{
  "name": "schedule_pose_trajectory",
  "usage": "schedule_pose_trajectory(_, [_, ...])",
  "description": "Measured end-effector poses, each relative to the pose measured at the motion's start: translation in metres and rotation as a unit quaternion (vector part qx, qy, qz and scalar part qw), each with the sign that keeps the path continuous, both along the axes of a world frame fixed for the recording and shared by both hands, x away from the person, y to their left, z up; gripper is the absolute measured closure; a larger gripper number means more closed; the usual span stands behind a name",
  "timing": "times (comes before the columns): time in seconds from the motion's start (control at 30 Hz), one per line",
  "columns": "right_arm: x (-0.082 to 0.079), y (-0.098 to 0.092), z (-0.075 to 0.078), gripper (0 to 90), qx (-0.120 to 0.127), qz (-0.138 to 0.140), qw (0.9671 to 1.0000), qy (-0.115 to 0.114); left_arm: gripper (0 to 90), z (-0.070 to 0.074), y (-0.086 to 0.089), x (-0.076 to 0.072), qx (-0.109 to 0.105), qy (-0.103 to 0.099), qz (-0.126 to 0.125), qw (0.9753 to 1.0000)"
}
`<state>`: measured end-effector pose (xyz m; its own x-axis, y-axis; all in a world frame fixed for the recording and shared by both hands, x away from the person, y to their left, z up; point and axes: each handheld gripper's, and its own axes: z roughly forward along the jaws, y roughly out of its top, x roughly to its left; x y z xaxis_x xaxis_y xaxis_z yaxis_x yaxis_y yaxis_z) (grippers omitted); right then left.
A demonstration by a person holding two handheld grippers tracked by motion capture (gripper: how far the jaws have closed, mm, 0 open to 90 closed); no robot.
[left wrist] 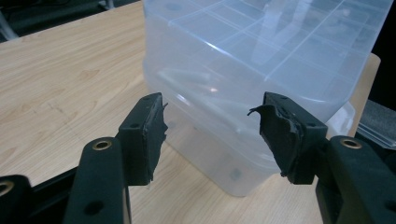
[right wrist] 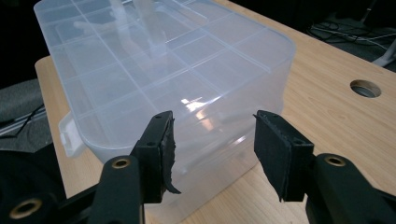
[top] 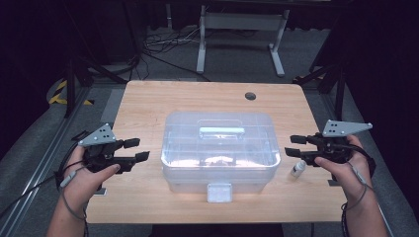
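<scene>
A clear plastic storage box [top: 217,148] with a lid, a top handle and a front latch stands shut in the middle of the wooden table [top: 148,106]. My left gripper [top: 140,149] hovers just left of the box, jaws open and pointing at its side [left wrist: 243,84]. My right gripper [top: 292,146] hovers just right of the box, also open and facing its other side [right wrist: 163,79]. Nothing is held between either pair of jaws. A small white bottle [top: 298,169] lies on the table below the right gripper.
A round cable hole [top: 250,96] sits at the table's far right. Beyond the table are a white desk frame [top: 242,34] and cables on the grey floor. A rail runs along the floor at the left.
</scene>
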<state>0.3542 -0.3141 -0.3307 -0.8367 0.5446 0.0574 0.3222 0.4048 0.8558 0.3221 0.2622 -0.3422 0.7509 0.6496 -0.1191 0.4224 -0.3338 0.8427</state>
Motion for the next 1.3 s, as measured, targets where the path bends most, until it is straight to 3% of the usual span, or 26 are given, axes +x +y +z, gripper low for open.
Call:
schedule_pose_trajectory(0.1, [0.004, 0.009, 0.01, 48.4, -0.025, 0.011, 0.9996, -0.001, 40.6, 0.002, 0.001, -0.001, -0.004, -0.006, -0.001, 1.0])
schedule_pose_trajectory(0.3, [0.013, 0.026, 0.023, 48.4, -0.019, 0.04, 0.999, -0.006, 40.2, 0.003, 0.0, -0.003, -0.008, -0.009, -0.01, 0.9999])
schedule_pose_trajectory(0.6, [0.025, 0.056, 0.034, 47.8, -0.03, 0.066, 0.9973, -0.01, 39.6, 0.0, 0.006, -0.004, -0.015, -0.01, -0.005, 0.9998])
schedule_pose_trajectory(0.77, [0.035, 0.083, 0.037, 44.2, -0.042, 0.097, 0.9943, -0.013, 38.7, -0.001, 0.011, -0.007, -0.022, -0.006, 0.003, 0.9997])
schedule_pose_trajectory(1.0, [0.04, 0.104, 0.037, 43.9, -0.056, 0.117, 0.9914, -0.015, 38.4, -0.003, 0.013, -0.009, -0.023, -0.004, 0.007, 0.9997])
schedule_pose_trajectory(1.3, [0.052, 0.133, 0.034, 46.4, -0.109, 0.135, 0.9847, -0.014, 38.2, -0.009, 0.008, -0.004, -0.016, 0.0, -0.01, 0.9998])
